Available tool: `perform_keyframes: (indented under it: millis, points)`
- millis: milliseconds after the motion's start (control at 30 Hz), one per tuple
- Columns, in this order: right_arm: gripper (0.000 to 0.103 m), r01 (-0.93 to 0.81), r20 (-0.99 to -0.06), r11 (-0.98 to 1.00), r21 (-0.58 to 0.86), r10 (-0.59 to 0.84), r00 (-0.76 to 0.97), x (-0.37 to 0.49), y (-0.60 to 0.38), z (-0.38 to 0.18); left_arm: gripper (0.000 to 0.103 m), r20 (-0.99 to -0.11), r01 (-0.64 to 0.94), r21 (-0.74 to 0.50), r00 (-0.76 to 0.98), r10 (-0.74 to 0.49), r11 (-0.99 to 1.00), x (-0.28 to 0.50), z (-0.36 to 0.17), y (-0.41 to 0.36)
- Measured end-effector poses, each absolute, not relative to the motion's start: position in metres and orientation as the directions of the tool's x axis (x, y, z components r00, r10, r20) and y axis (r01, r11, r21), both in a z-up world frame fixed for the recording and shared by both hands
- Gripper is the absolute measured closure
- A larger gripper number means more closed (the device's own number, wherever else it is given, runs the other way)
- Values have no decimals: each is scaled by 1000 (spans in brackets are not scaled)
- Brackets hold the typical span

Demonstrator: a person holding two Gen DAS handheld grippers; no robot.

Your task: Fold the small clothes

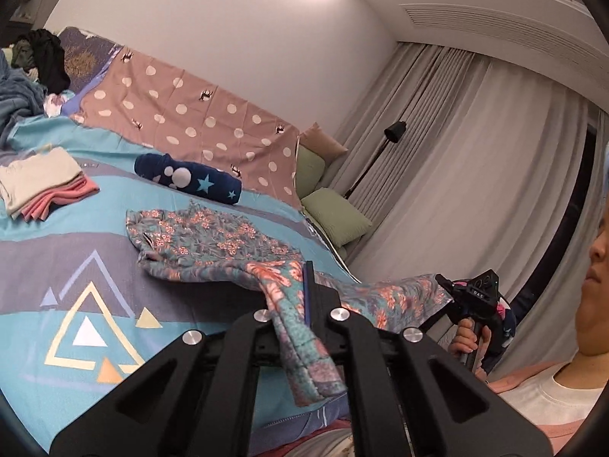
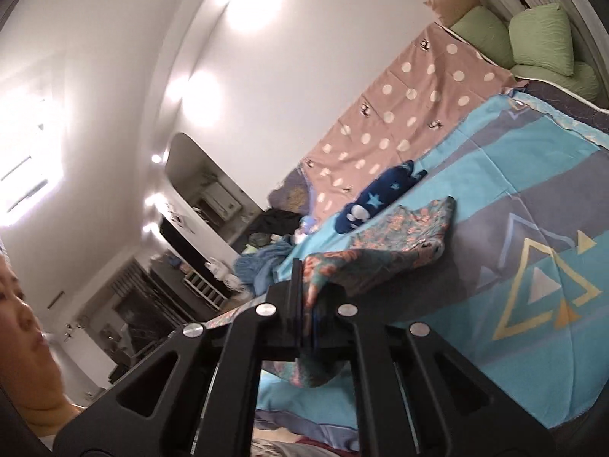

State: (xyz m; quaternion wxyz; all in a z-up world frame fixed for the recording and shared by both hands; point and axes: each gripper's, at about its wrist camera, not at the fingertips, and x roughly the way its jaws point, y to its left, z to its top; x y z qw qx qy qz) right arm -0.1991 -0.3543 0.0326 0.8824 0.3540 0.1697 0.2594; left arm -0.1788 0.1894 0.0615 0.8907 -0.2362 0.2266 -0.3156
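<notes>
A small floral garment [image 1: 213, 240], teal with orange flowers, lies partly on the bed and partly lifted at its near edge. My left gripper [image 1: 300, 304] is shut on one near corner of it, with cloth hanging down between the fingers. My right gripper [image 2: 306, 297] is shut on the other near corner of the floral garment [image 2: 403, 232]. The right gripper also shows in the left wrist view [image 1: 449, 289], to the right, holding the cloth's far end. The near hem is stretched between the two grippers.
A folded stack of beige and pink clothes [image 1: 42, 181] lies at the left. A rolled navy star-print garment [image 1: 186, 179] lies behind the floral one. A heap of unfolded clothes [image 1: 34, 64] sits at the bed's far end. The blue patterned bedspread [image 1: 76, 266], green pillows [image 1: 335, 217], a floor lamp [image 1: 392, 133].
</notes>
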Motion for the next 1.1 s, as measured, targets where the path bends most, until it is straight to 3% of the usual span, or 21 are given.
perform_keyframes:
  millis: [200, 400, 1100]
  points:
    - [99, -239, -189, 583, 777, 577, 794, -149, -350, 3, 101, -317, 364, -646, 672, -669, 671, -131, 33, 192]
    - [96, -209, -215, 604, 769, 552, 806, -114, -354, 3, 101, -316, 349, -666, 669, -673, 659, -94, 28, 189]
    - [96, -131, -357, 733, 668, 470, 807, 47, -347, 15, 101, -416, 324, -562, 685, -598, 761, 54, 46, 169]
